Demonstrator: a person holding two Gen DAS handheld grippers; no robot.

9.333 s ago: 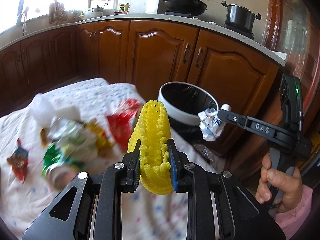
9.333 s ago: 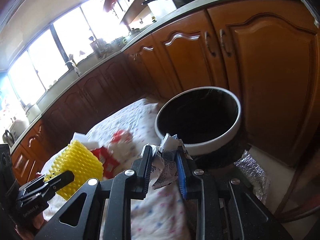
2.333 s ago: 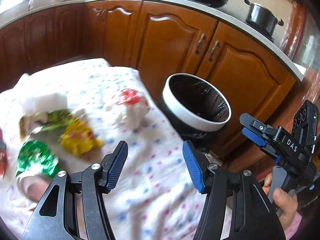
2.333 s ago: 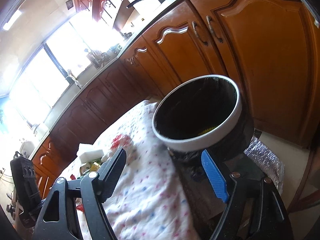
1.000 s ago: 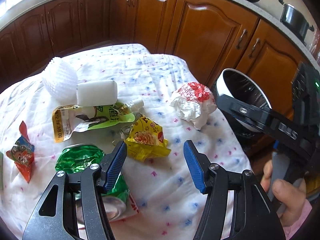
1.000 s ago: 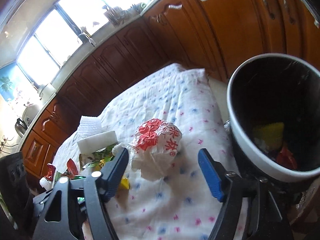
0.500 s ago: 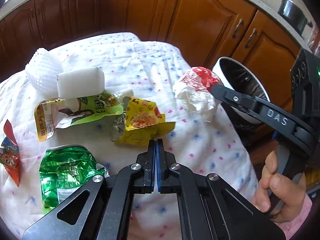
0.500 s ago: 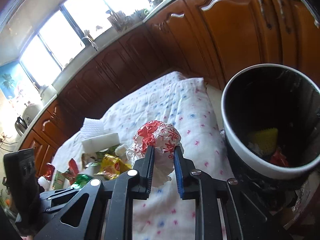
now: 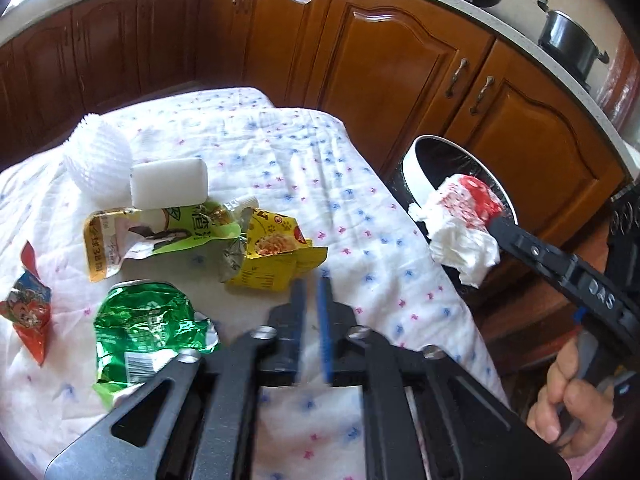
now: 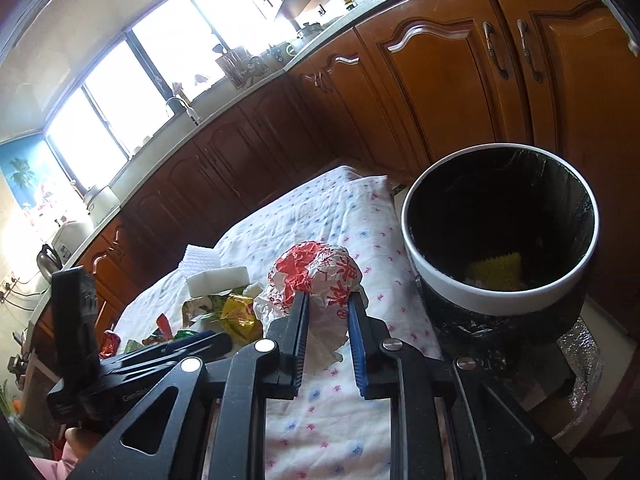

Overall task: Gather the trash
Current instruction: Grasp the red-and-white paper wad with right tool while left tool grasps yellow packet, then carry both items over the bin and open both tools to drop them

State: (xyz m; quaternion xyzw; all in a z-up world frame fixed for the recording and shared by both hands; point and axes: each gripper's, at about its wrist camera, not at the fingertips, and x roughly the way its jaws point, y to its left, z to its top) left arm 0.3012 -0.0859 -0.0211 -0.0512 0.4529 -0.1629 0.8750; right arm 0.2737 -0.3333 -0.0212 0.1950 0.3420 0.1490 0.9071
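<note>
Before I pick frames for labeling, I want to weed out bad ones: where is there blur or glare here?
Left wrist view: the left hand-held gripper is motion-blurred, its fingertips smeared, while the yellow wrapper stays sharp. Right wrist view: the windows are blown out white; the crumpled red-and-white wrapper and trash bin are sharp. Fisheye bends the cabinets in both.

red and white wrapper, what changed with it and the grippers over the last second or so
The right gripper closed on the red and white wrapper and lifted it off the cloth toward the trash bin. The left gripper shut beside the yellow packet, then parted slightly, holding nothing. The green bag, white sponge and other litter stayed put.
</note>
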